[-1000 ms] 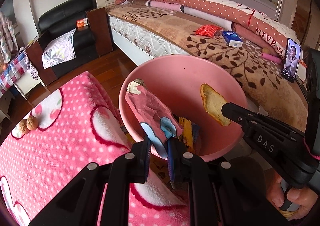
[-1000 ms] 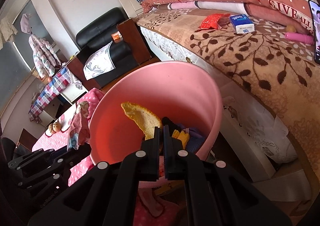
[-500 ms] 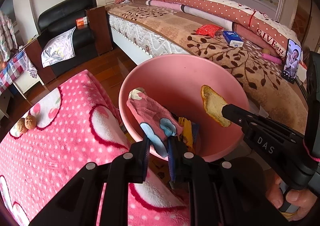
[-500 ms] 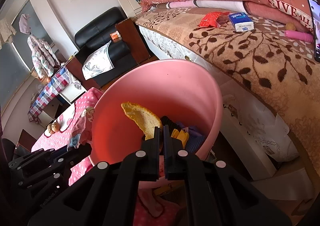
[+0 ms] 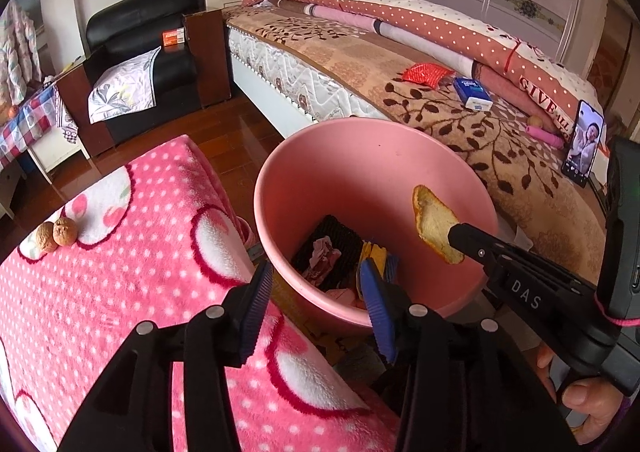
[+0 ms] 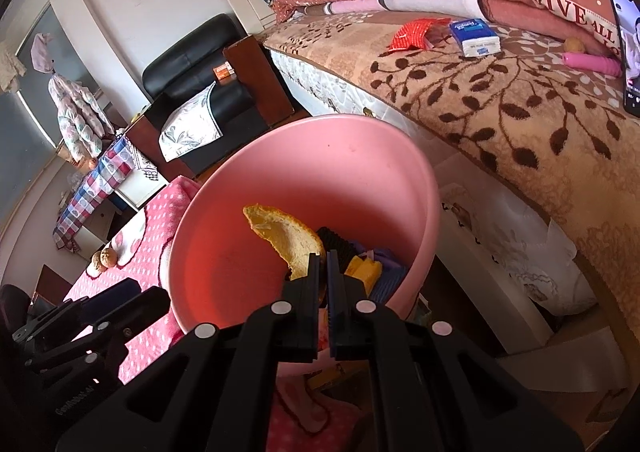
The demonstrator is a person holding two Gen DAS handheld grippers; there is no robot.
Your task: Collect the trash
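Note:
A pink bin (image 5: 360,164) stands between the pink dotted blanket and the bed. My left gripper (image 5: 316,276) hangs over the bin's near rim; its jaws are opening and nothing is between them. A crumpled pinkish wrapper (image 5: 322,254) lies at the bottom of the bin on dark and yellow trash. My right gripper (image 6: 323,264) is shut on a piece of orange peel (image 6: 280,236) and holds it over the bin (image 6: 320,172). In the left wrist view the peel (image 5: 434,220) sticks out of the right gripper's tip above the bin's right side.
Two walnuts (image 5: 56,234) sit on the pink dotted blanket (image 5: 120,292) at the left. On the bed lie a red packet (image 5: 426,73), a blue tissue pack (image 5: 474,93) and a propped phone (image 5: 582,144). A black armchair (image 5: 140,36) stands at the back left.
My left gripper opened and let go of the pinkish wrapper, which dropped to the bottom of the bin. The right gripper stayed put with the peel.

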